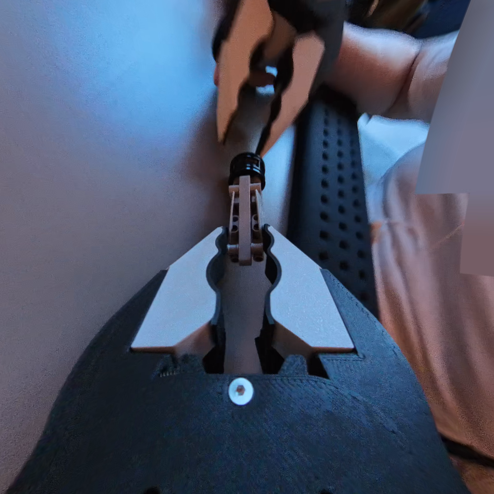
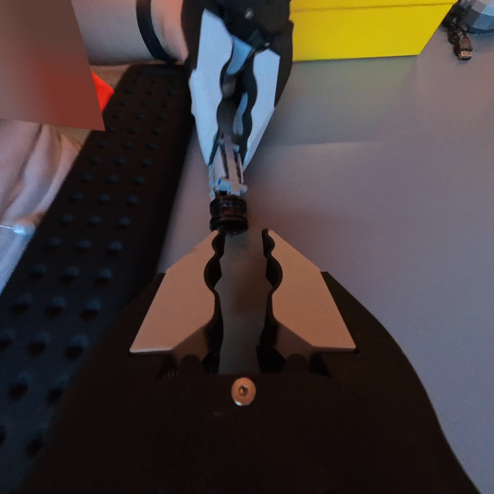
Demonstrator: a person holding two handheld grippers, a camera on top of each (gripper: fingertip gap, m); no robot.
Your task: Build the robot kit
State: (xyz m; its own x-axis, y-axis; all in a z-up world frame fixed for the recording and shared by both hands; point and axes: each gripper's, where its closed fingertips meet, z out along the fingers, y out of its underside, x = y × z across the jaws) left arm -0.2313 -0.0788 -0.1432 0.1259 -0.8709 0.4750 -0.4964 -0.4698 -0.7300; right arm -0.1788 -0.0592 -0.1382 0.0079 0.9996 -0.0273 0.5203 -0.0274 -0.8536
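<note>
My left gripper (image 1: pixel 244 227) is shut on a small grey brick assembly (image 1: pixel 244 211) with holes in it. A black ribbed wheel (image 1: pixel 247 168) sits on its far end. In the right wrist view the left gripper (image 2: pixel 227 160) comes in from the top, holding the assembly (image 2: pixel 230 171) with the wheel (image 2: pixel 228 217) pointing at me. My right gripper (image 2: pixel 242 231) is open and empty, and the wheel lies just beyond its left fingertip. In the left wrist view the right gripper (image 1: pixel 242 147) hangs from above with one fingertip at the wheel.
A black board with rows of holes (image 2: pixel 93 213) lies on the grey table beside both grippers; it also shows in the left wrist view (image 1: pixel 336 187). A yellow box (image 2: pixel 361 29) and a cable plug (image 2: pixel 463 50) lie at the back. A person's arm (image 1: pixel 374 66) is close by. Tip to tip, the grippers are about 7 centimeters apart.
</note>
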